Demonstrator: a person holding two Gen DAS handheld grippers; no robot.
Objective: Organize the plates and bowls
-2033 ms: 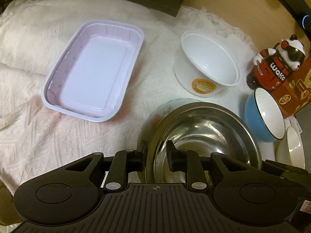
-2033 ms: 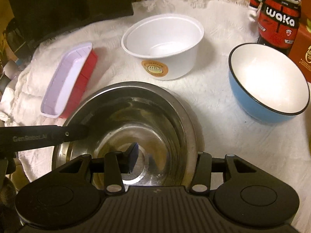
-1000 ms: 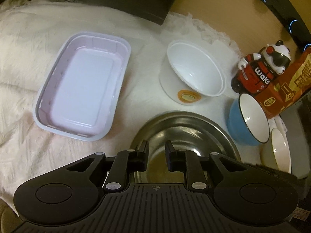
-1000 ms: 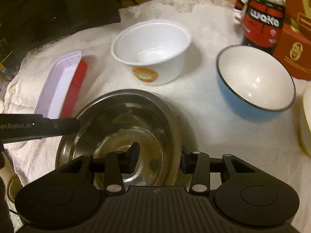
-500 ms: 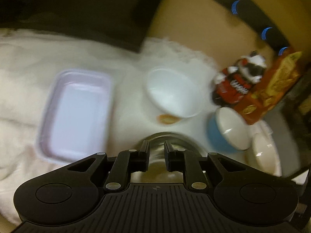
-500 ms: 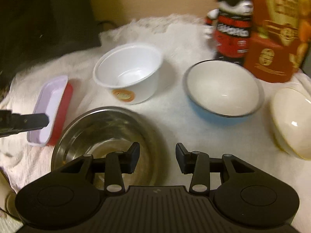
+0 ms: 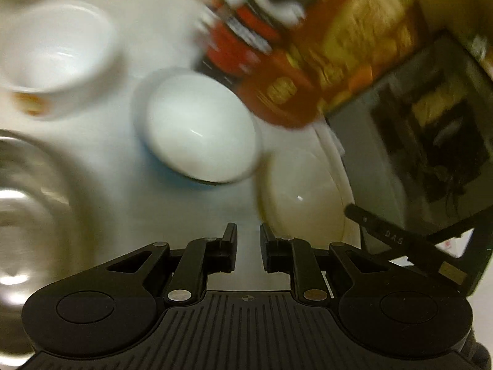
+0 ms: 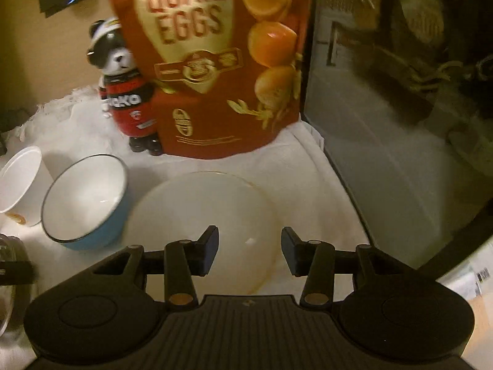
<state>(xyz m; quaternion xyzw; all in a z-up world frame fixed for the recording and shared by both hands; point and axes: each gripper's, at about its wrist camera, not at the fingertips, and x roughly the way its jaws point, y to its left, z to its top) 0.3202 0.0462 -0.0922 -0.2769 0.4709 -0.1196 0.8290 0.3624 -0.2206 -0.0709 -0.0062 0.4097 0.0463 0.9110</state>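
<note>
A cream bowl [image 8: 203, 215] sits on the white cloth right in front of my right gripper [image 8: 249, 246], which is open and empty with its fingers over the bowl's near rim. A blue bowl with a white inside [image 8: 83, 197] stands to its left, and a white plastic bowl [image 8: 18, 182] further left. In the blurred left wrist view my left gripper [image 7: 248, 240] is narrowly open and empty, above bare cloth between the steel bowl [image 7: 27, 203], the blue bowl [image 7: 200, 129] and the cream bowl [image 7: 302, 194]. The white plastic bowl [image 7: 52, 52] is at upper left.
A red quail-egg bag [image 8: 212, 61] and a panda figure [image 8: 129, 92] stand behind the bowls. A dark glass-fronted cabinet [image 8: 400, 108] borders the cloth on the right. The other gripper's finger [image 7: 385, 234] shows at right in the left wrist view.
Both grippers have let go of the steel bowl and swung right. The right gripper has opened wider and now faces the cream bowl. The purple tray has left view.
</note>
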